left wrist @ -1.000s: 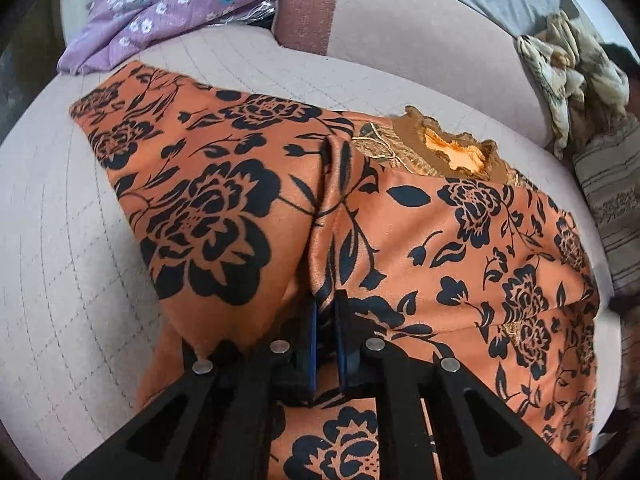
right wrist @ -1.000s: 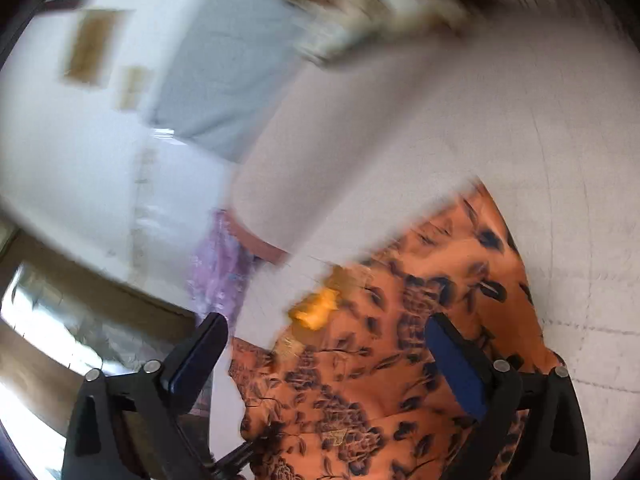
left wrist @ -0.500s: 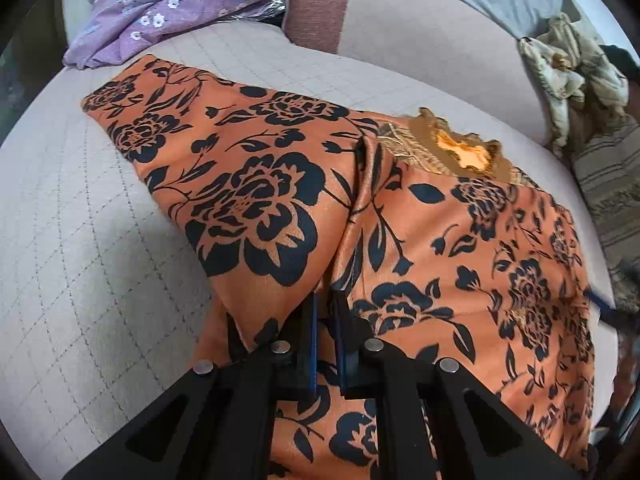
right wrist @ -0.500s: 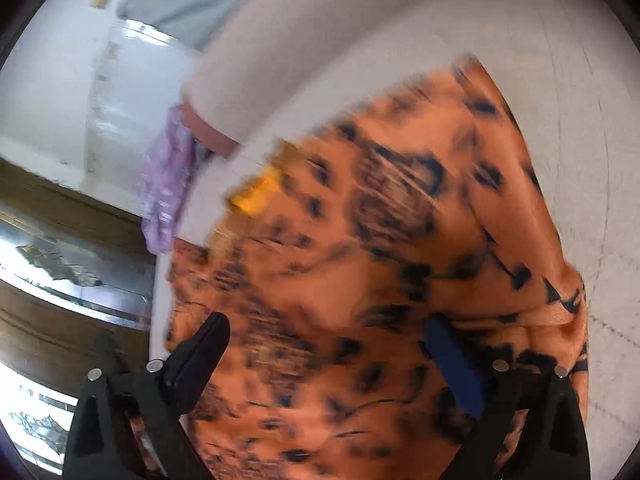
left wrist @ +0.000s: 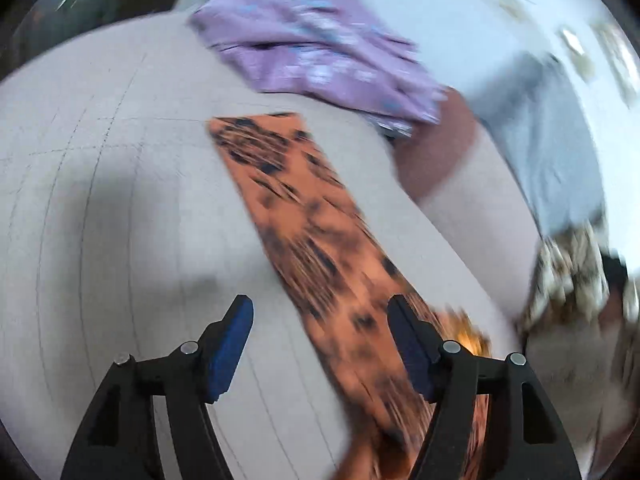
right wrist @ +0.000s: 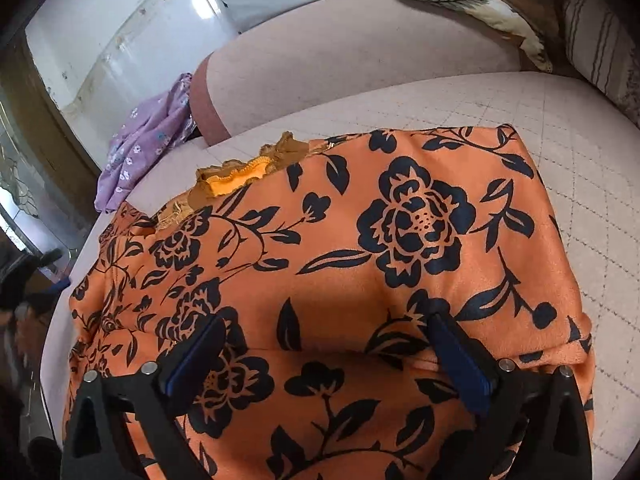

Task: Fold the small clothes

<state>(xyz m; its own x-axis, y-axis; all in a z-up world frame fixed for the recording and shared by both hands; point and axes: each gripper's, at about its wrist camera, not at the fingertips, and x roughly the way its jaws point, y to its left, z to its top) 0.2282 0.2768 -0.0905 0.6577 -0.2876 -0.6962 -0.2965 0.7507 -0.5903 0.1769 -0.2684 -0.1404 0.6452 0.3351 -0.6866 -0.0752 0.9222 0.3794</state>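
Left gripper (left wrist: 320, 320) fingers spread apart, gripping nothing, orange floral garment (left wrist: 320, 248) blurred ahead and rightward. Right gripper (right wrist: 324, 340) likewise spread wide, garment (right wrist: 360, 240) spanning between and beyond both fingers.

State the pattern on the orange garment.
Dark navy-black roses and leaves on the orange garment, clearest in the right wrist view.

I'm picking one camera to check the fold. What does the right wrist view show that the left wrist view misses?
Only the right wrist view shows the sharp flower print and the ruffled neckline, below the open right gripper.

Only the left wrist view shows the open left gripper.

Both show the orange floral garment, the purple floral cloth and the quilted cushion.
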